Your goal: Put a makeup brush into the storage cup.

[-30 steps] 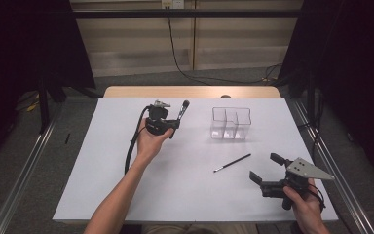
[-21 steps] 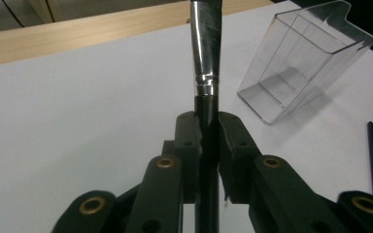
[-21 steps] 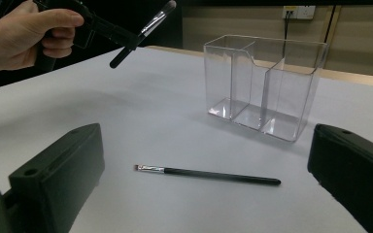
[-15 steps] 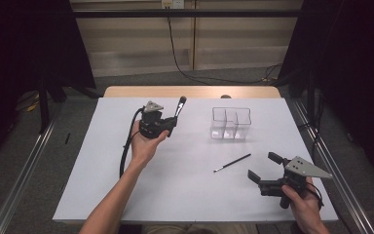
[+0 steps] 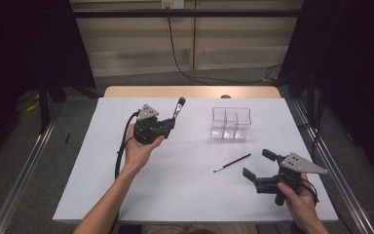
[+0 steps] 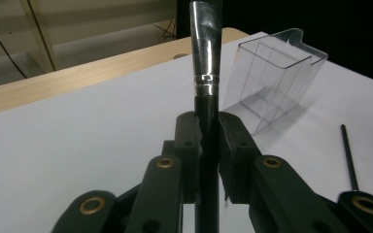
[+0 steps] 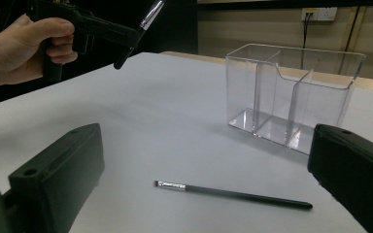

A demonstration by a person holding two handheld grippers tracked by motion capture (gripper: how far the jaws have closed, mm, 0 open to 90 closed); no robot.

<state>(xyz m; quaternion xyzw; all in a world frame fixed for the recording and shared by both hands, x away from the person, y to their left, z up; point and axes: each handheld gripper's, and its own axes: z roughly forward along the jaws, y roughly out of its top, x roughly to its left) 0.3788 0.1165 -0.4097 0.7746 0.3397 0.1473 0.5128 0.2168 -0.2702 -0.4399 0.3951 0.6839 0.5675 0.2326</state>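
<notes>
The black-handled, silver-ferruled makeup brush (image 6: 205, 87), at frame centre, is clamped upright in the left gripper (image 6: 208, 141). Centre-right stands the clear three-compartment plastic organizer (image 5: 231, 123). Lower right, the right gripper (image 5: 256, 165) is spread wide near a thin black brush (image 5: 232, 163).

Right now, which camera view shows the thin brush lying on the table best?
The right gripper view: the thin brush lies whole between the open jaws. The high view shows it small, near the clear box. The left gripper view shows just its handle.
</notes>
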